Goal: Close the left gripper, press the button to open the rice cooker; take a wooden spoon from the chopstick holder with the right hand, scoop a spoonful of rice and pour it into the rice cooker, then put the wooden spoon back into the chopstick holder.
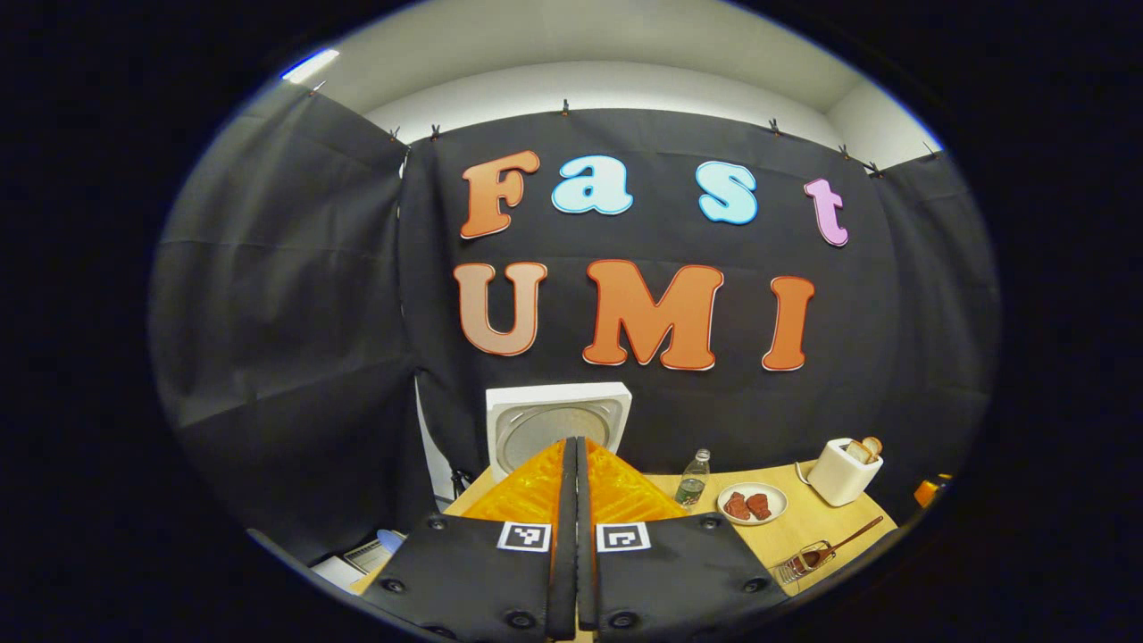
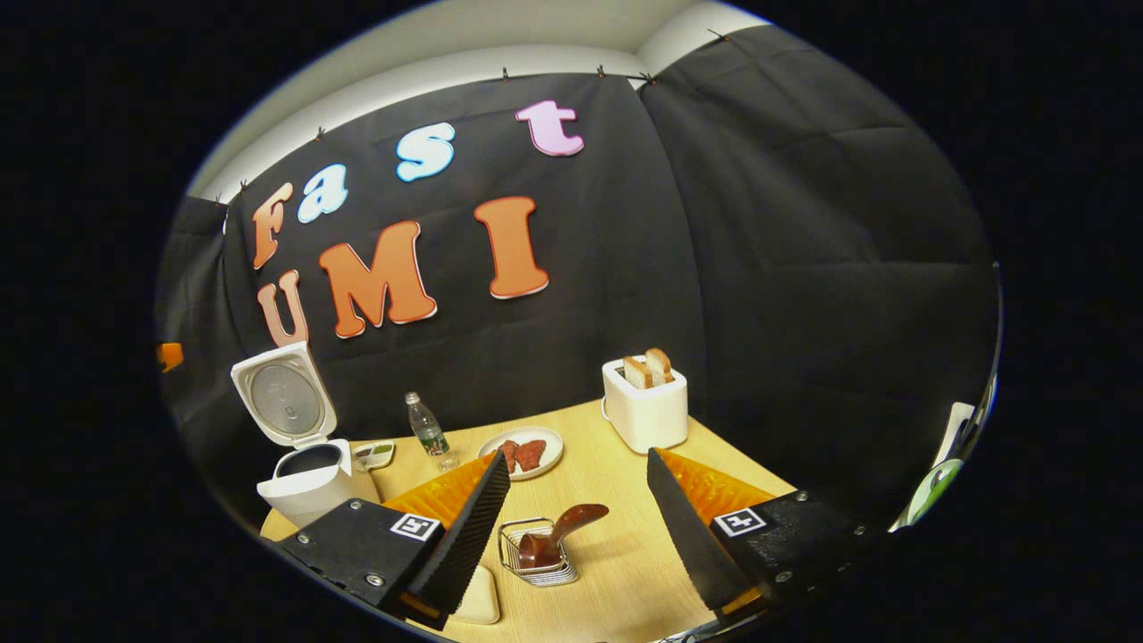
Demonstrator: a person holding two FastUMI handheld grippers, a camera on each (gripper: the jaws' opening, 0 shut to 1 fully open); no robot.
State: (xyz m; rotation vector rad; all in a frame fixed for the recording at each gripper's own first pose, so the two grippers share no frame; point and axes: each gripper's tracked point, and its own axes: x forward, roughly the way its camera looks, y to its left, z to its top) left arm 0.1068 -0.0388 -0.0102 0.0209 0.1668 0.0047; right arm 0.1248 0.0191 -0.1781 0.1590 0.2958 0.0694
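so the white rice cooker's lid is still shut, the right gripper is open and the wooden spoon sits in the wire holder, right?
Not quite: the white rice cooker has its lid standing open, as the right gripper view shows. The rest holds: the right gripper is open, and the brown wooden spoon sits in the wire chopstick holder.

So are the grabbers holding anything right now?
No, nothing. The left gripper is shut with nothing between its fingers. The right gripper is open above the wooden spoon, not touching it.
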